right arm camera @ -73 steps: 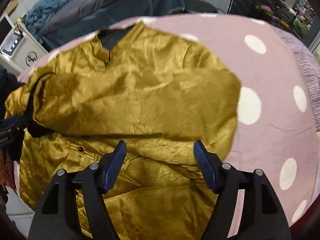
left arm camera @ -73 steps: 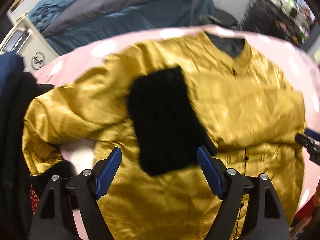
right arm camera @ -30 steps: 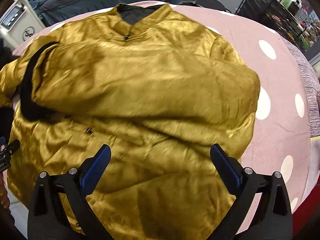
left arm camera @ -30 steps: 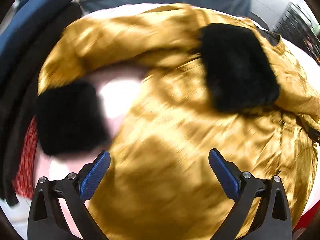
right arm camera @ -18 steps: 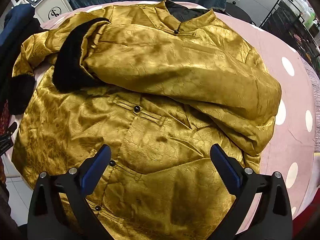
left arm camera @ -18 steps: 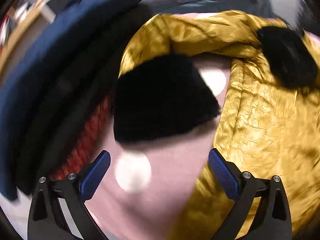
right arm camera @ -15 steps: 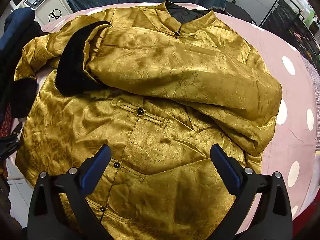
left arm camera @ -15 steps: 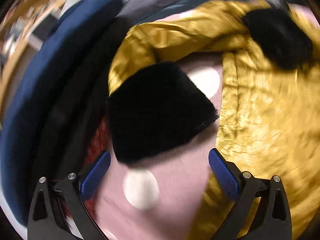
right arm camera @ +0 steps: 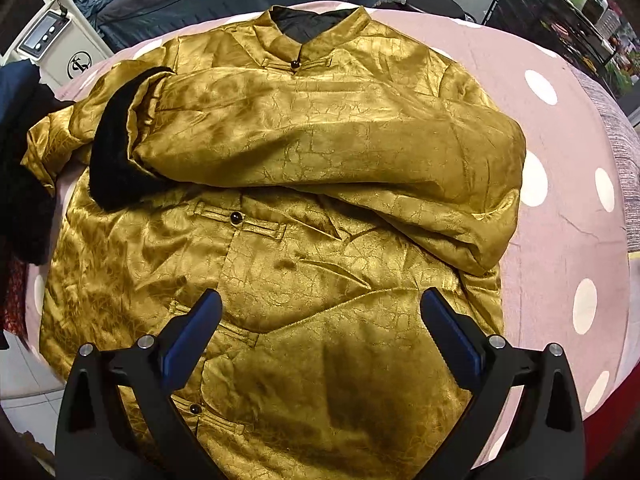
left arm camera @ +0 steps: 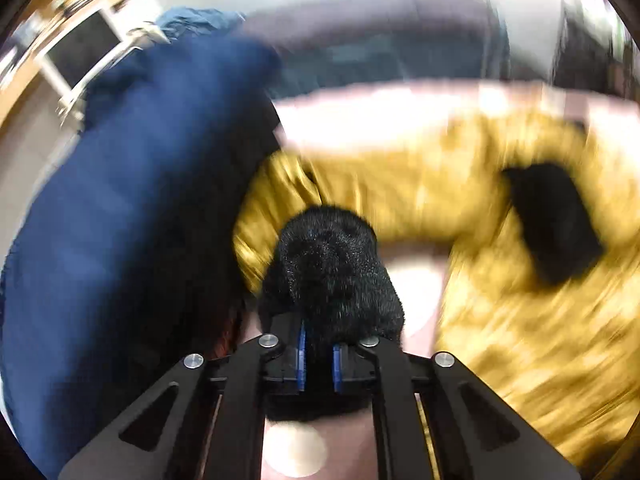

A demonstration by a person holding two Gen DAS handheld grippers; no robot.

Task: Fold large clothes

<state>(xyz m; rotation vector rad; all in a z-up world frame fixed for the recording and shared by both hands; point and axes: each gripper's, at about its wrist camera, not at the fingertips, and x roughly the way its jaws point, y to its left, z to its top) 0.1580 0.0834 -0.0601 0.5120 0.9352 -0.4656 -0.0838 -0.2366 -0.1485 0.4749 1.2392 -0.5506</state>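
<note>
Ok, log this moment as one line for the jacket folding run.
left hand-held gripper: just closed on black fur cuff | right hand-held gripper: open above gold jacket | other sleeve: folded across front

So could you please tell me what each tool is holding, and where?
Left tool: the gold jacket's black fur cuff. Right tool: nothing.

I see jacket (right arm camera: 320, 184): shiny gold, crackle pattern, black buttons, black collar lining. Cuff (left arm camera: 332, 276) in my left view: black, furry; second cuff (right arm camera: 112, 160): black too. Cover (right arm camera: 568, 216): pink, white dots. Pile (left arm camera: 132, 208) beside it: navy blue. My gripper pads (right arm camera: 450, 332): blue.
</note>
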